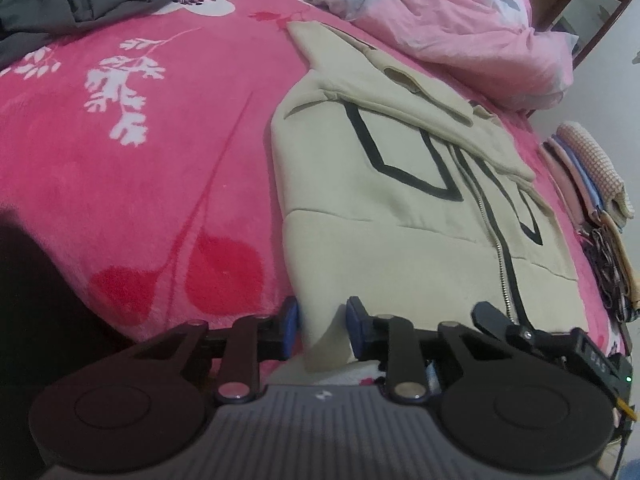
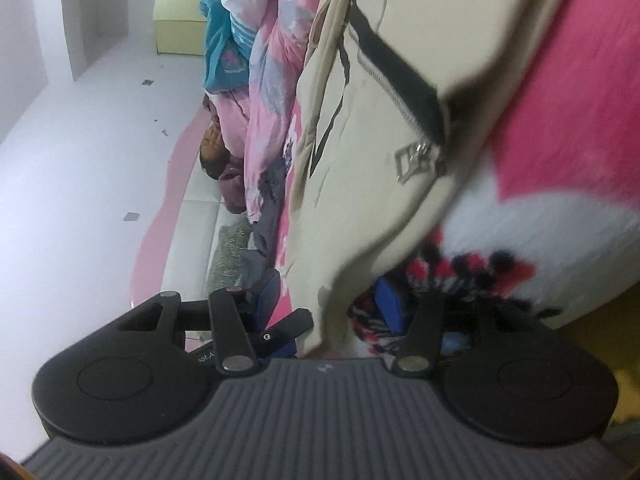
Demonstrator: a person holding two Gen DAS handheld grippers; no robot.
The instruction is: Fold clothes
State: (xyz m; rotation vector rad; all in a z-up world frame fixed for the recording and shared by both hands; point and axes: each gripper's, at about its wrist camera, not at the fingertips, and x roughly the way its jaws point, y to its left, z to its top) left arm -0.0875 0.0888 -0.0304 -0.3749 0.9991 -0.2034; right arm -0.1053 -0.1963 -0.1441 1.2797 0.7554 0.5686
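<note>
- Hoodie (image 1: 384, 216), beige with black trim and a zipper, lies spread across the centre-right of the left wrist frame on the pink bed (image 1: 140, 160), sleeves folded in over the chest.
- Left gripper (image 1: 322, 330) has its jaws spread astride the hem corner at lower centre, not yet pinching.
- Right gripper (image 2: 328, 304) straddles the hem near the zipper pull; jaws apart.
- Likely step: taking the hem; next, both close and carry it toward the hood.

A beige zip-up hoodie (image 1: 400, 208) with black outline trim lies flat on the bed, sleeves folded in across its chest and hood at the far end. Its metal zipper (image 1: 502, 264) is closed, running down the front to the near hem, whose left corner is lifted.
</note>
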